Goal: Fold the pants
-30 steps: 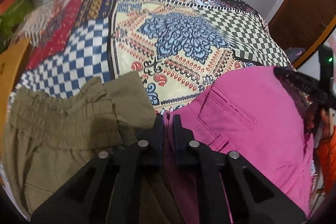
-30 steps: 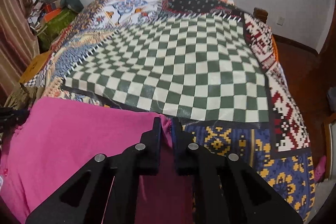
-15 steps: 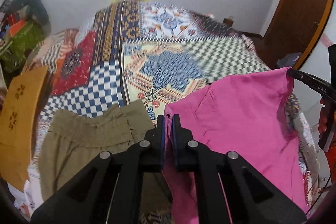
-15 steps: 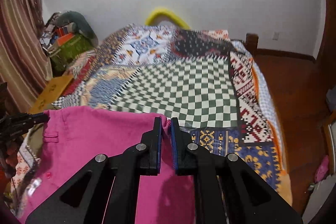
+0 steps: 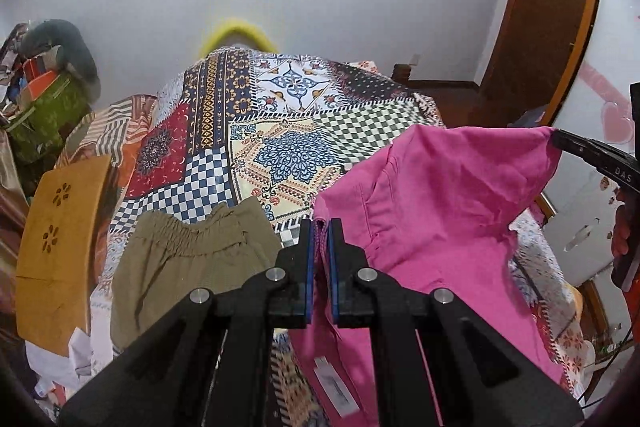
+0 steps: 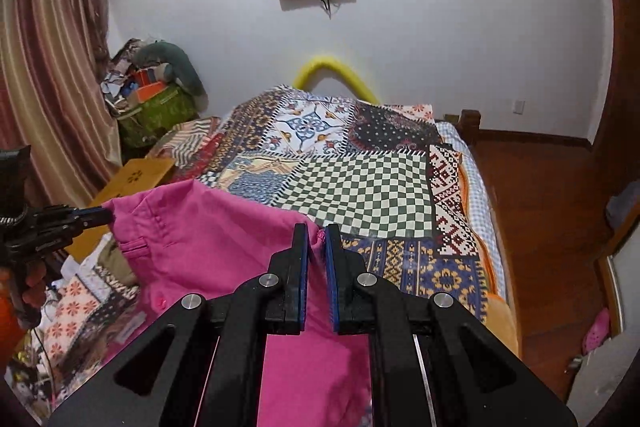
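Pink pants (image 5: 432, 211) hang in the air above the bed, stretched by the waistband between both grippers. My left gripper (image 5: 319, 227) is shut on one waistband corner. My right gripper (image 6: 316, 233) is shut on the other corner of the pink pants (image 6: 208, 239). Across the cloth, the left wrist view shows the right gripper (image 5: 560, 143) pinching the far corner, and the right wrist view shows the left gripper (image 6: 100, 215) doing the same. A white label shows on the cloth hanging below.
Olive-green pants (image 5: 188, 263) lie bunched on the near left of the patchwork bedspread (image 5: 280, 147). A wooden board (image 5: 60, 247) leans at the bed's left side. Bags (image 6: 156, 107) pile up in the far left corner. Wooden floor (image 6: 540, 211) runs along the right.
Both grippers have risen and pulled back from the bed, lifting the pink pants off the bedspread. The wall and screens have come into view.
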